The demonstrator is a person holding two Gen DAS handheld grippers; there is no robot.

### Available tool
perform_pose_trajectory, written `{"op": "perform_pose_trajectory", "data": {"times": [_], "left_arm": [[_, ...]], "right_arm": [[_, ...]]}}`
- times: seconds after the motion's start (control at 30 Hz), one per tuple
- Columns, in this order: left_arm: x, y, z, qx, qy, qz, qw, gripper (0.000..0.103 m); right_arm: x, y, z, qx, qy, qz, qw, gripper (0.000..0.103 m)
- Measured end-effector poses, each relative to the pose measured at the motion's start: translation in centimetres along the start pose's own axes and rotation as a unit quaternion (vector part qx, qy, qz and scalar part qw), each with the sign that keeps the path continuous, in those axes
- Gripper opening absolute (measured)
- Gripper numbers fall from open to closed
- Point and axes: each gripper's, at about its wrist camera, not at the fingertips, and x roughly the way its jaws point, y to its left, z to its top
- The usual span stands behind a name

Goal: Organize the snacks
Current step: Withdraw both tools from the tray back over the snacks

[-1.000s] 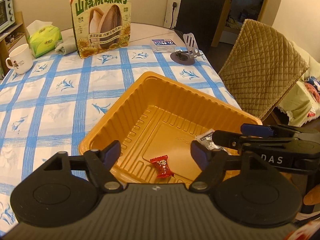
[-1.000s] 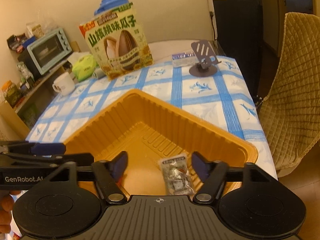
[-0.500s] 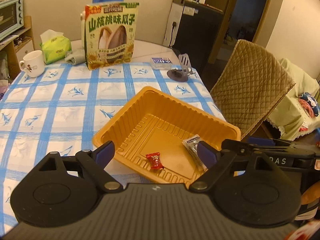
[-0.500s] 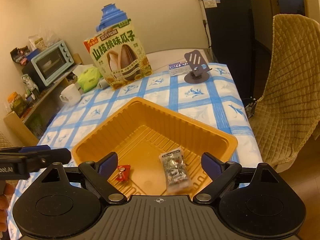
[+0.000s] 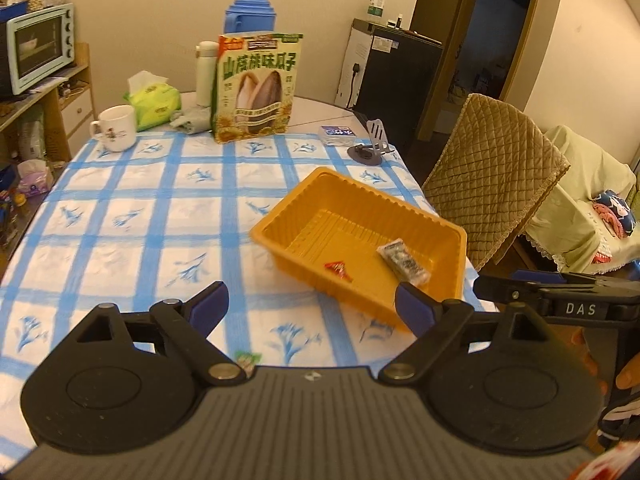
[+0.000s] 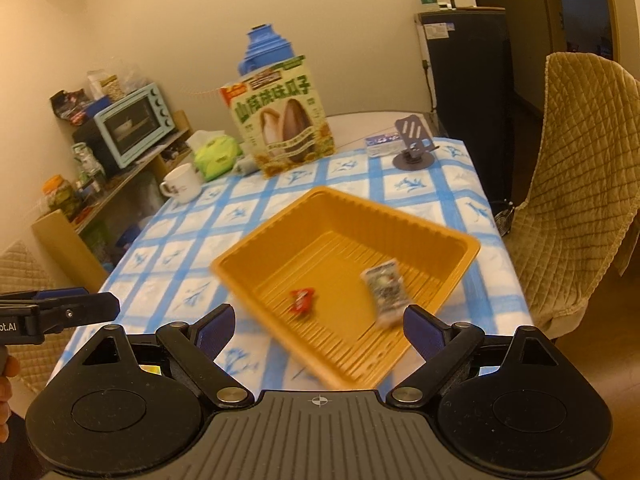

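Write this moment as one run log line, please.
left gripper: open, empty | right gripper: open, empty | orange tray: red candy, clear packet inside

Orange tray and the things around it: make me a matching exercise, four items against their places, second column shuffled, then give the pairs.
Items:
1. red candy
2. white mug
3. sunflower seed bag
4. phone stand

Places:
A. standing upright at the table's far edge, in front of the blue thermos
B. inside the orange tray, beside the silver packet
C. far right corner of the tablecloth
D. far left, next to the green tissue pack

Pairs: 1-B, 2-D, 3-A, 4-C
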Motion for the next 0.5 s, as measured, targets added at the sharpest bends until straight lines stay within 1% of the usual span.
{"op": "perform_pose_trajectory", "data": {"times": [0.33, 0.5], "left_arm": [[-7.3, 4.6, -4.9, 0.004, 0.001, 0.004, 1.0, 0.089], [-9.6, 7.0, -7.2, 0.001, 0.009, 0.006, 0.9999, 0.089]], "right_arm": [[-3.0, 7.0, -5.0, -0.011, 0.021, 0.009, 1.0, 0.091], [-3.6, 10.2, -7.6, -0.017, 0.034, 0.014, 0.999, 0.091]]}}
